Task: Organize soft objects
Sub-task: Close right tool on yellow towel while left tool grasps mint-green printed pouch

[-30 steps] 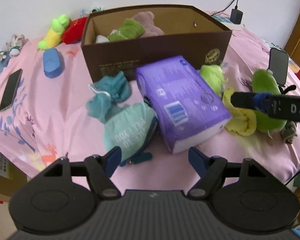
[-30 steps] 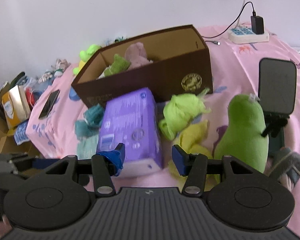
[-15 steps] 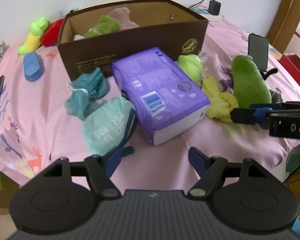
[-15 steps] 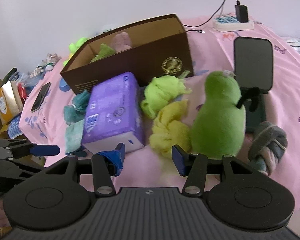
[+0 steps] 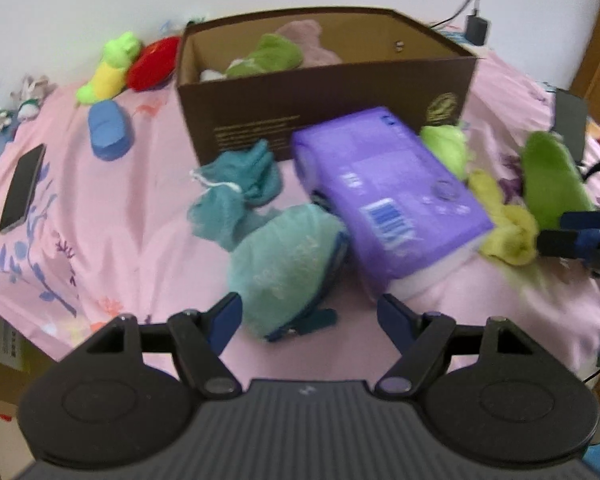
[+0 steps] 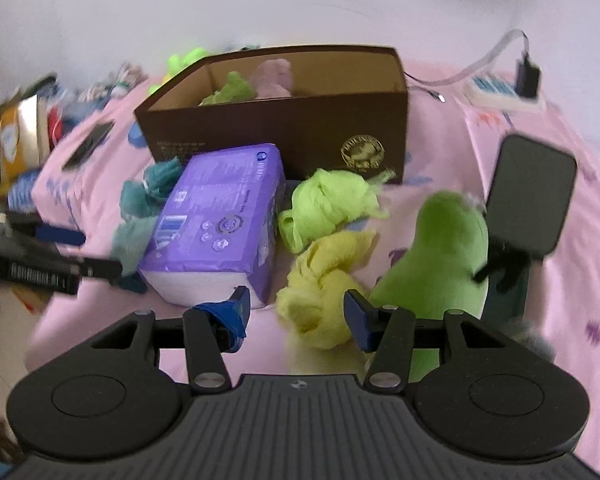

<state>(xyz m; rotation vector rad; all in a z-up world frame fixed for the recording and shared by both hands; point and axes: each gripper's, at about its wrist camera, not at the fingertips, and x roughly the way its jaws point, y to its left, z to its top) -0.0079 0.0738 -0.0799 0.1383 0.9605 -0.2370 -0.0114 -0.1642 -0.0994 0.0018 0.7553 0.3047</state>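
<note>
A brown cardboard box (image 5: 324, 96) (image 6: 284, 128) on the pink bed holds a green and a pink soft toy. In front lie a purple tissue pack (image 5: 384, 196) (image 6: 220, 224), a teal pouch (image 5: 288, 268), teal cloths (image 5: 240, 184), a lime cloth (image 6: 328, 204), a yellow cloth (image 6: 324, 284) and a green plush (image 6: 440, 256). My left gripper (image 5: 310, 316) is open, just before the teal pouch. My right gripper (image 6: 298, 312) is open, its jaws around the near end of the yellow cloth.
A yellow-green plush (image 5: 108, 66), a red plush (image 5: 152, 62) and a blue object (image 5: 110, 130) lie left of the box. A phone (image 5: 22, 188) lies at the left edge. A black stand (image 6: 532, 204) and a power strip (image 6: 504, 92) are on the right.
My right gripper has moved forward to the yellow cloth. My left gripper has swung left and closer to the teal pouch. Both stay open.
</note>
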